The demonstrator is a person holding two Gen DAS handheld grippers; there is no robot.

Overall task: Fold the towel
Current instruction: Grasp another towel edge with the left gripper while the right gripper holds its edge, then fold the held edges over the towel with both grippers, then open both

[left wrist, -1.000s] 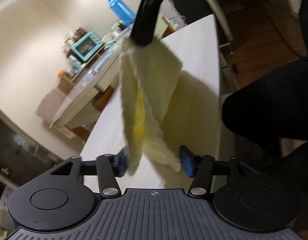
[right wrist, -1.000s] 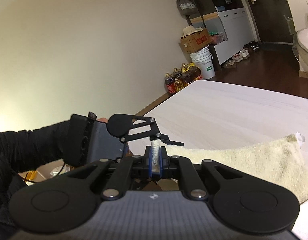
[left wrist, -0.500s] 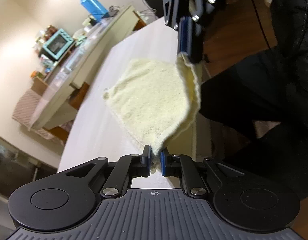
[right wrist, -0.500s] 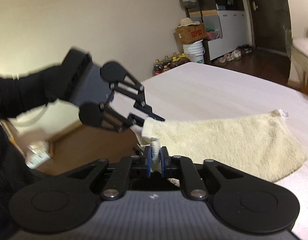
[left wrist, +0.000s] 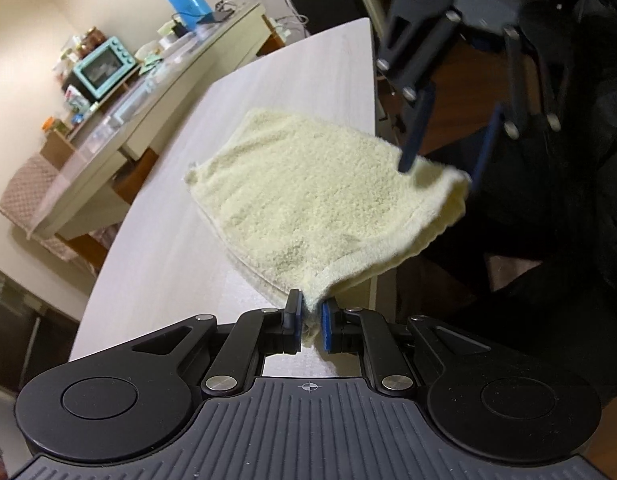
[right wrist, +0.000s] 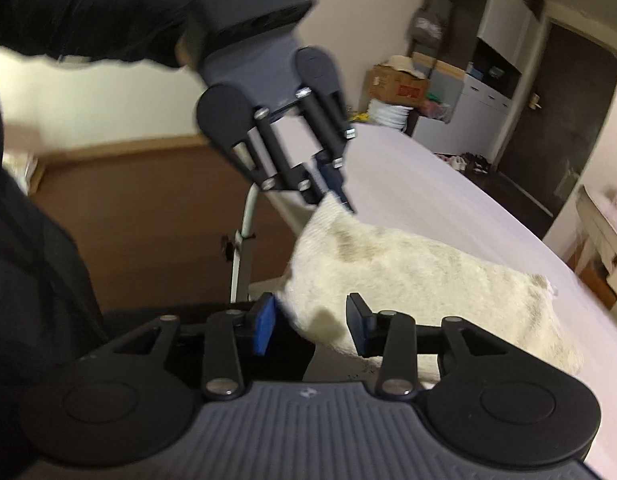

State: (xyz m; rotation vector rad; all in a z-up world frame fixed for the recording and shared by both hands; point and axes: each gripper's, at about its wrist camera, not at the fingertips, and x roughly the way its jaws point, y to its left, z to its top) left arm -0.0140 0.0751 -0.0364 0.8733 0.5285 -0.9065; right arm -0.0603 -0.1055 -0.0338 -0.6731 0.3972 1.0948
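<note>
Folded towel (left wrist: 308, 196) on bench (left wrist: 176, 264), 1 corner clamped between left gripper (left wrist: 309, 320) fingers; opposite corner lying loose between spread right gripper (right wrist: 310, 322) fingers.

Towel (left wrist: 308, 196) on table (left wrist: 180, 248), overhanging its edge, counter (left wrist: 156, 80) behind

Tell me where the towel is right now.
The towel lies folded at the near edge of the white table, its overhanging edge pinched at one corner by the left tool, the other corner between the right tool's open fingers.
</note>
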